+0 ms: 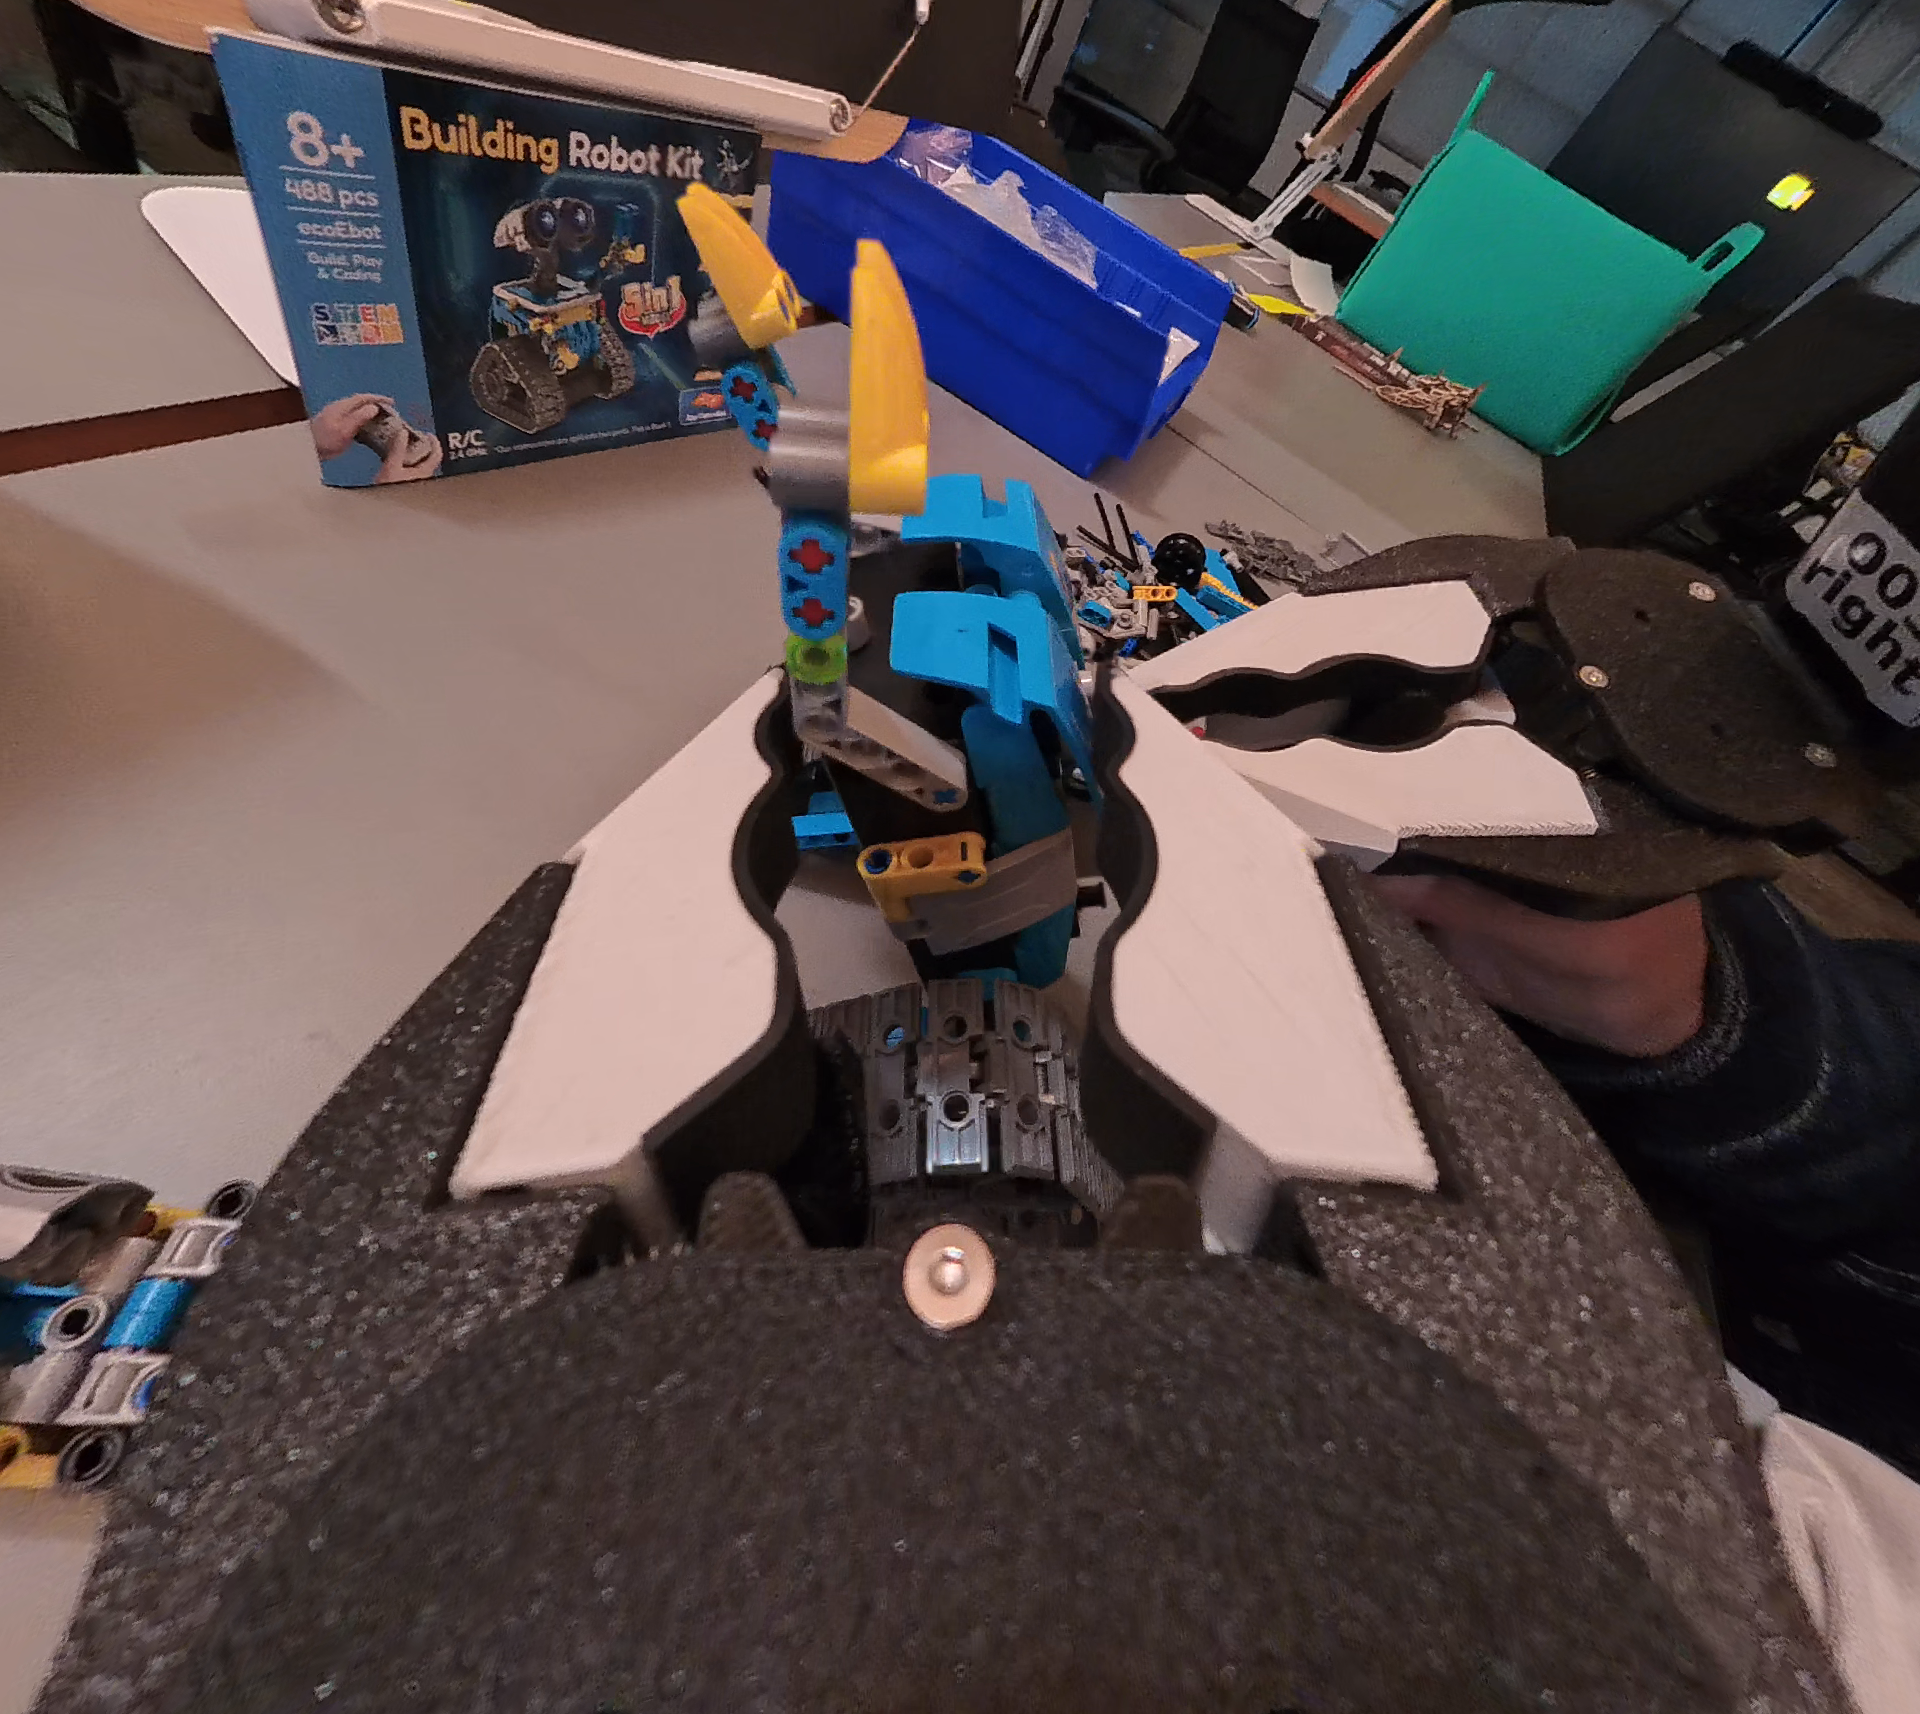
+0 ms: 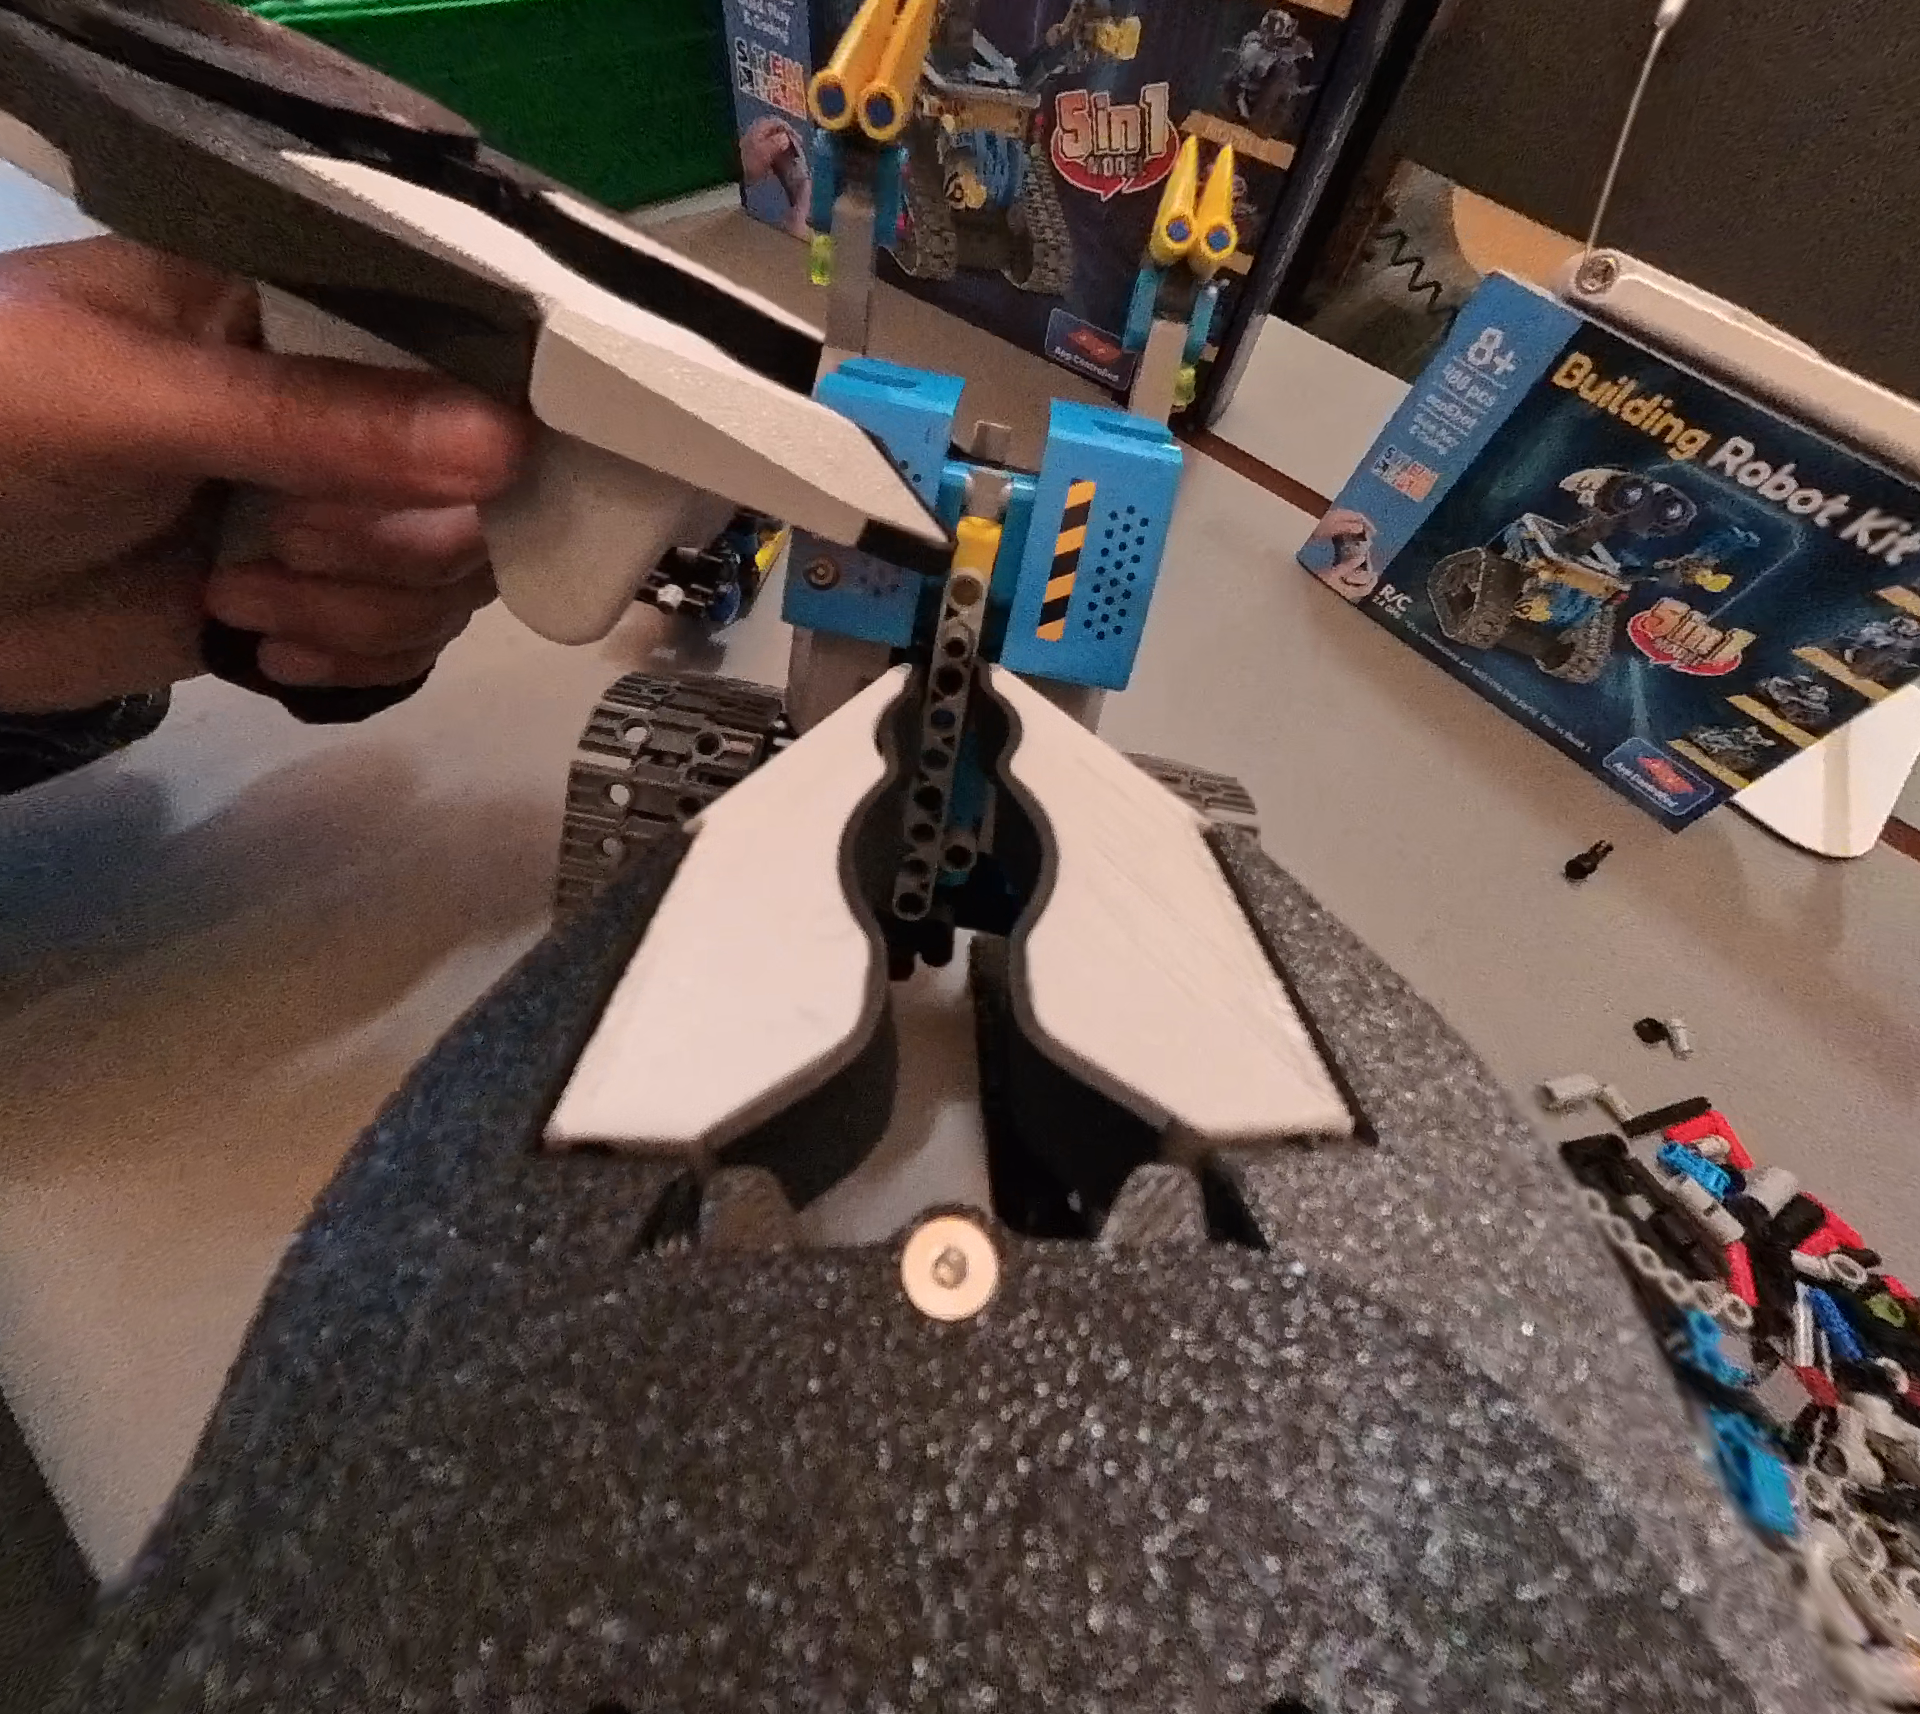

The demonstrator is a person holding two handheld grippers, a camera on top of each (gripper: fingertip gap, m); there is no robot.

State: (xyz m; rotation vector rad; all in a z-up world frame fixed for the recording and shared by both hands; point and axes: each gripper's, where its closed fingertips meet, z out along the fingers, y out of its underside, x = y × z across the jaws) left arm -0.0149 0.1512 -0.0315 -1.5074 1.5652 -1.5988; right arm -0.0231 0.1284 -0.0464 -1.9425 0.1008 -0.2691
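Note:
A toy robot model [image 1: 987, 656] with a blue body, yellow claw arms and grey tracks stands on the grey table [image 1: 364, 729]. My left gripper [image 1: 945, 698] is closed around its blue body, one finger on each side. In the right wrist view the model [image 2: 1101, 552] faces me, and the left gripper [image 2: 904, 521] comes in from the left onto the body. My right gripper [image 2: 945, 688] is shut on a dark grey beam with holes [image 2: 940, 781] that stands upright at the model's middle. The right gripper [image 1: 1174, 708] also shows at the right of the left wrist view.
Kit boxes stand behind the model [image 1: 488, 262] [image 2: 1039, 54] [image 2: 1662, 563]. A blue bin [image 1: 987, 314] and a green bin [image 2: 468, 23] sit at the back. Loose parts lie in a pile [image 2: 1766, 1301] [image 1: 1143, 584]. A small sub-assembly [image 1: 83, 1332] lies at the lower left. Left and right tips are no more than a few centimetres apart.

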